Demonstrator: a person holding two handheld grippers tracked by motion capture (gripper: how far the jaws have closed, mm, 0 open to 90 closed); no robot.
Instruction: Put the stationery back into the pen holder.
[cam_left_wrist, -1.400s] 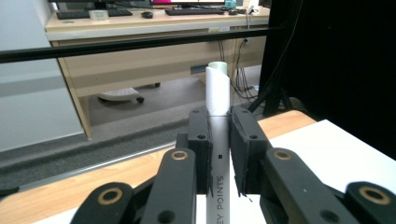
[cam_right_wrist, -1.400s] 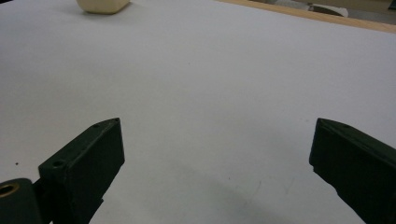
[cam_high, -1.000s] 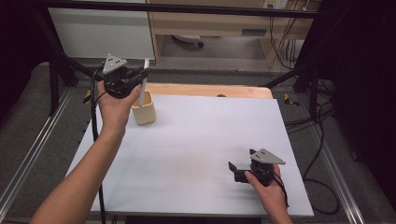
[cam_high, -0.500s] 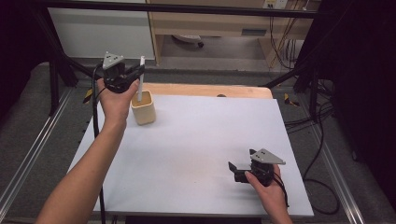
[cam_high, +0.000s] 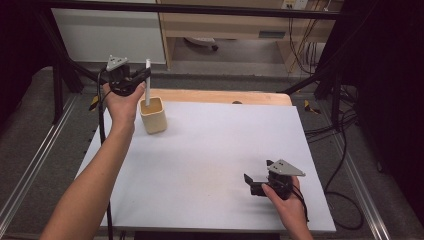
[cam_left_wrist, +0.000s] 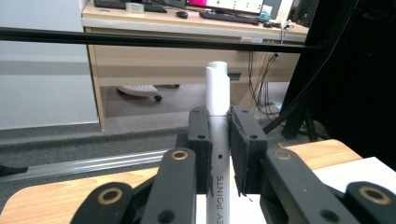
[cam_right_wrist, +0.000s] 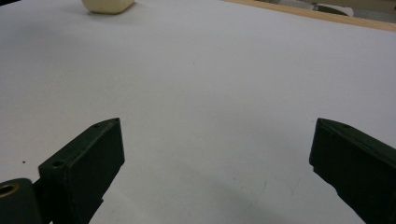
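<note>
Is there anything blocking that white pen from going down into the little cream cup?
Nothing visible. The left hand-held gripper holds the white pen upright, its lower end already at the open mouth of the cream square cup; whether anything lies inside cannot be seen.

The left gripper (cam_high: 137, 80) has carried the white pen (cam_high: 147, 82) upright down into the cup (cam_high: 153, 116).

Cup (cam_high: 153, 115) stands at desk (cam_high: 210, 165) far-left corner; pen (cam_high: 147, 82) upright above cup; right gripper (cam_high: 256, 183) well apart, near-right of cup.
</note>
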